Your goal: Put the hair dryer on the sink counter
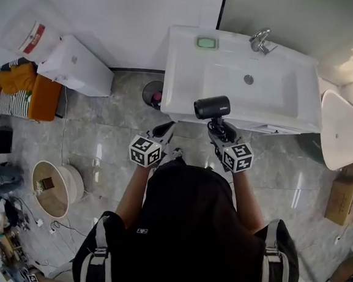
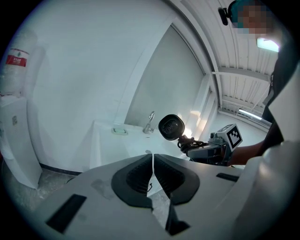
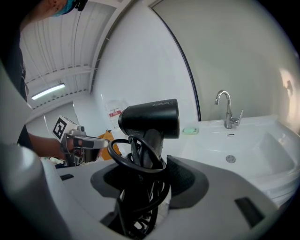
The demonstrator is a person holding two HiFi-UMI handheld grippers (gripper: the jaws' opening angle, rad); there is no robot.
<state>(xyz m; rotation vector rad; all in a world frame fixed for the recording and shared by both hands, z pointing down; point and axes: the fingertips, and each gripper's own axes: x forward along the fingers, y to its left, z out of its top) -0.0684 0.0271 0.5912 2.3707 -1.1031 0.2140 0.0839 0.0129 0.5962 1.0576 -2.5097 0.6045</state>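
A black hair dryer (image 1: 212,107) (image 3: 150,119) (image 2: 171,127) with its cord coiled round the handle stands upright in my right gripper (image 1: 218,132) (image 3: 146,176), which is shut on the handle. It hangs just above the front edge of the white sink counter (image 1: 189,71) (image 3: 262,140) (image 2: 105,140), left of the basin. My left gripper (image 1: 163,132) (image 2: 152,176) is shut and holds nothing, in front of the counter's left front corner. From the left gripper view the dryer's round nozzle faces the camera.
A chrome tap (image 1: 259,40) (image 3: 227,110) and a green soap dish (image 1: 206,43) (image 3: 190,130) stand at the counter's back. A drain (image 1: 248,79) sits in the basin. On the floor lie a white box (image 1: 75,66), a round basin (image 1: 52,188) and a white bowl (image 1: 342,130).
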